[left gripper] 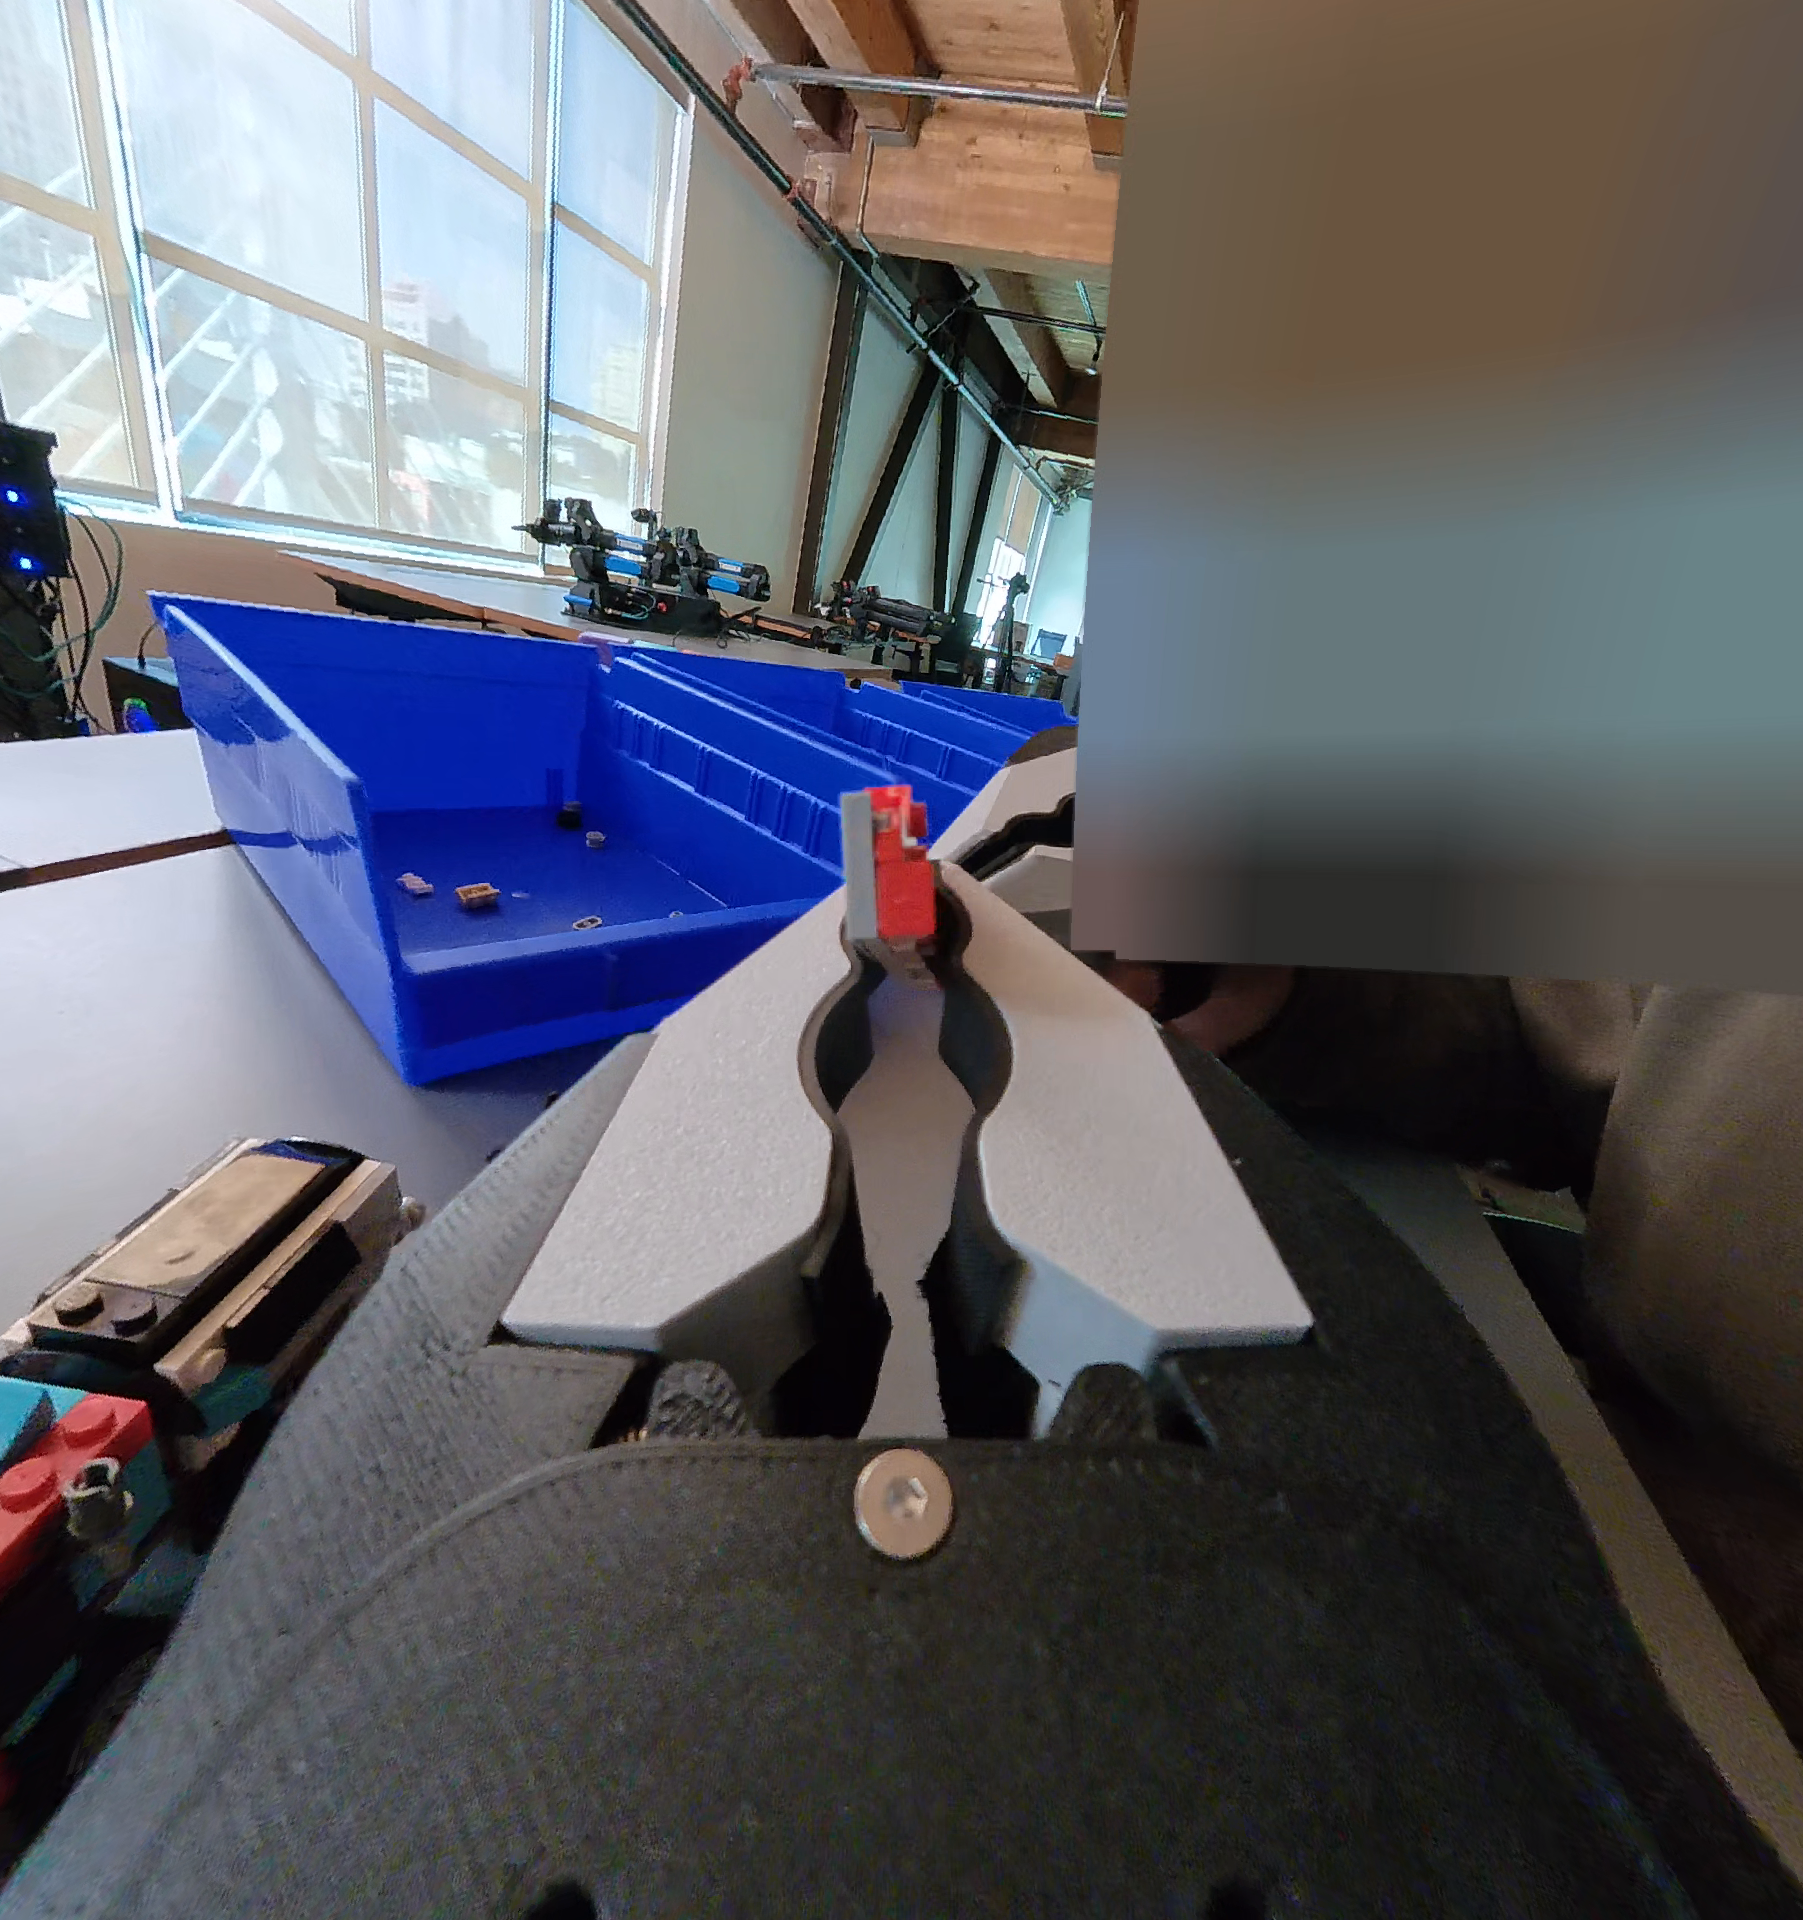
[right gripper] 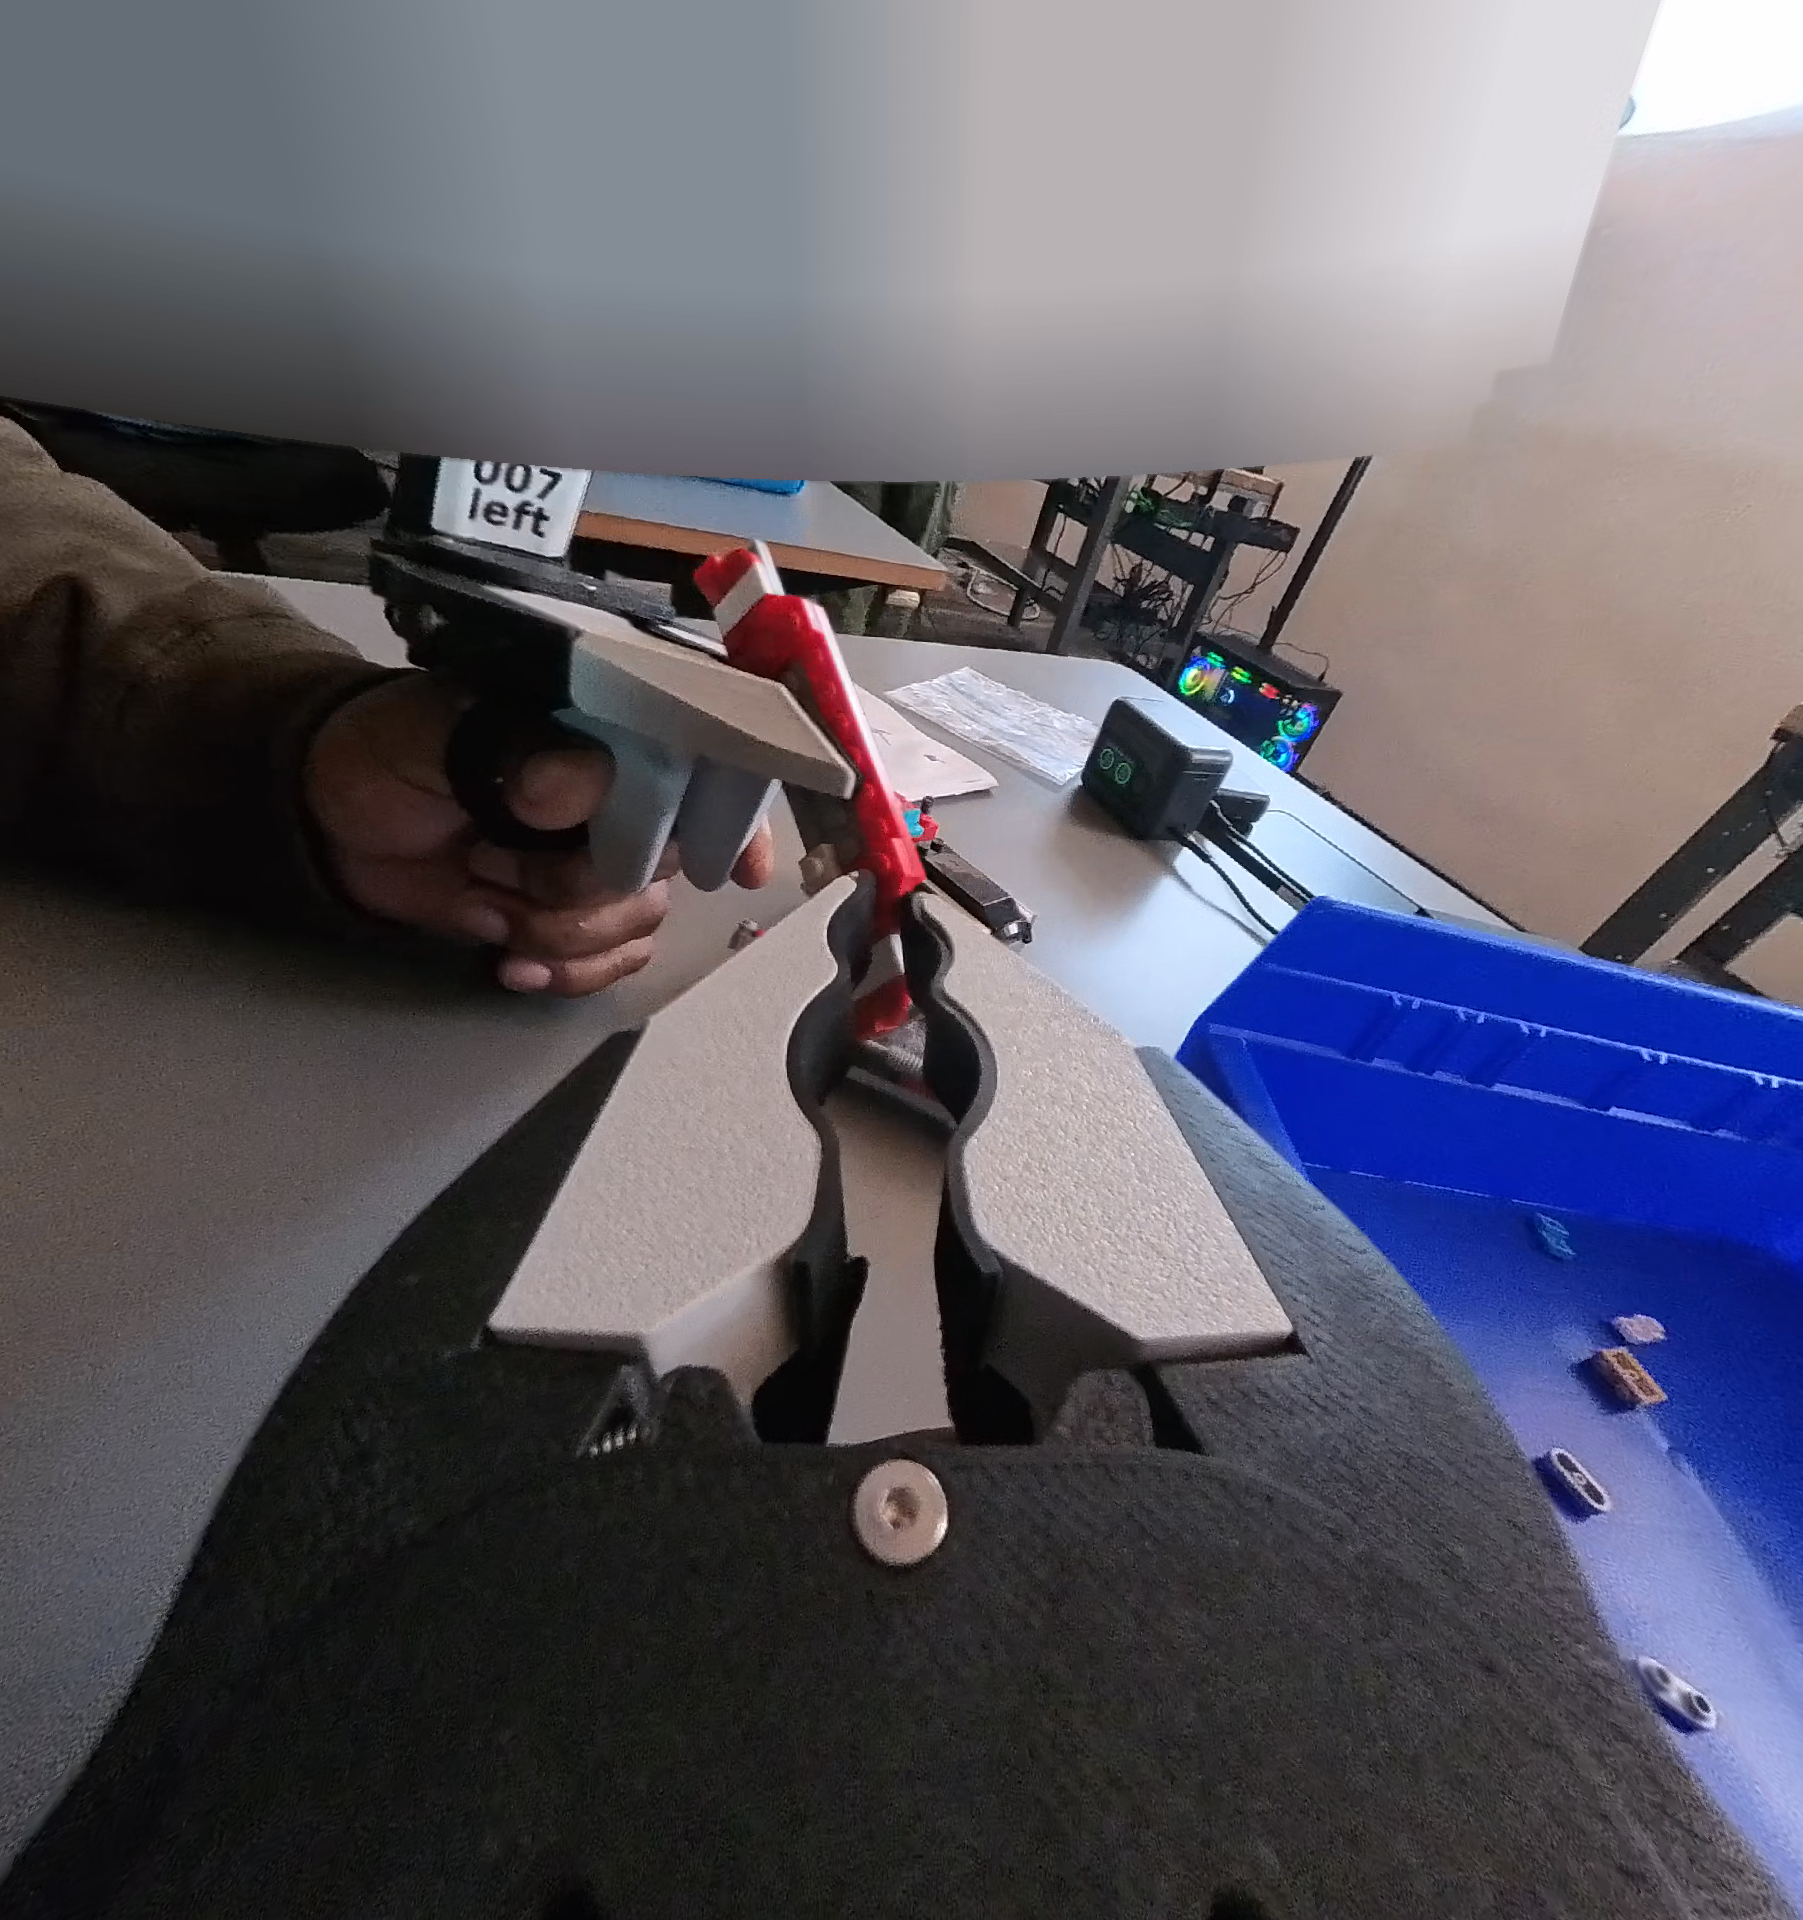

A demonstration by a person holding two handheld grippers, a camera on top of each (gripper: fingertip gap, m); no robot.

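A long, thin red brick assembly (right gripper: 824, 707) with white and grey parts is held up above the grey table (right gripper: 149, 1091) between both grippers. My left gripper (left gripper: 902, 925) is shut on it; in the left wrist view I see it end-on as a red and grey piece (left gripper: 897, 883). In the right wrist view the left gripper (right gripper: 843, 774) clamps the assembly's middle from the left, held by a person's hand (right gripper: 461, 842). My right gripper (right gripper: 881, 930) is shut on the assembly's lower end. The right gripper's fingers (left gripper: 1022, 821) show just beyond the piece in the left wrist view.
A blue bin (left gripper: 284, 821) with several small loose pieces stands beside the grippers, also in the right wrist view (right gripper: 1551, 1049). A brick vehicle (left gripper: 97, 1403) lies at lower left. A black device (right gripper: 1151, 769), papers (right gripper: 990, 717) and a black part (right gripper: 980, 894) lie on the table. The grippers are tip to tip, or close to it.
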